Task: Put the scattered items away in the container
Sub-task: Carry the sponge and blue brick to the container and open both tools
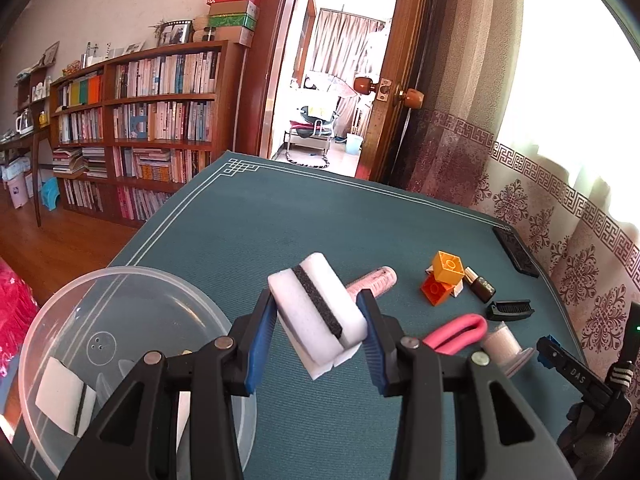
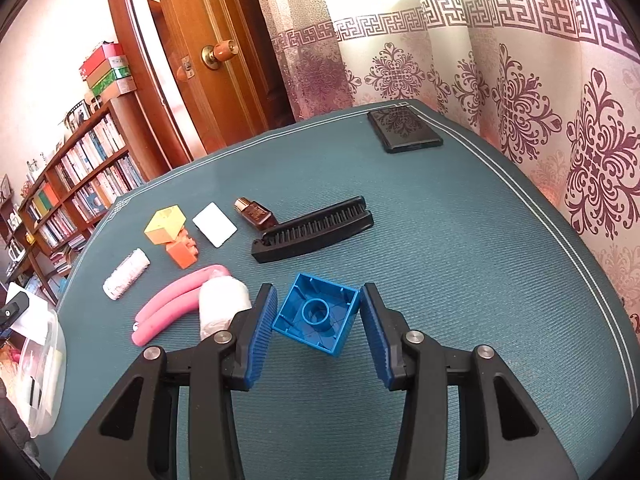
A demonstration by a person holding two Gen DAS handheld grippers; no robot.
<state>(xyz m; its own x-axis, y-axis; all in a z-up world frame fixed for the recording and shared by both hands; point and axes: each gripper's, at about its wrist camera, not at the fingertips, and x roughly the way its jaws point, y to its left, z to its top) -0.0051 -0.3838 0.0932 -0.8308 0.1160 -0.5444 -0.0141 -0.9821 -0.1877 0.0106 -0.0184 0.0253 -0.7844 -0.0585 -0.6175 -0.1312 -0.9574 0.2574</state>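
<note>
1. The left gripper (image 1: 320,330) is clamped on a white sponge block (image 1: 316,312) with a black strip down the middle. The block sits tilted between the blue pads, lifted off the teal table mat (image 1: 248,232).
2. The clear plastic container (image 1: 120,344) is low on the left of the left wrist view, just beside that gripper. There's already a white sponge piece (image 1: 66,400) inside, leaning against the wall.
3. The right gripper (image 2: 318,330) has a blue building block (image 2: 316,320) between its pads, hollow side facing the camera. The left pad looks to be touching it, and there's a thin sliver of gap at the right pad, so whether it's really squeezed is hard to call.
4. Still loose on the mat:
   - a pink looped clip thing (image 2: 176,300) with a white roll (image 2: 222,304) lying over it
   - a pale cylinder (image 2: 126,274) farther left
   - a yellow block (image 2: 164,224) resting on an orange block (image 2: 182,252)
   - a white flat card (image 2: 214,224)
   - a small brown bottle (image 2: 256,212) lying on its side
   - a black folding comb (image 2: 316,228) opened out
5. A black phone (image 2: 404,128) lies near the far edge of the mat, well apart from the rest, next to the patterned curtain (image 2: 520,80).
</note>
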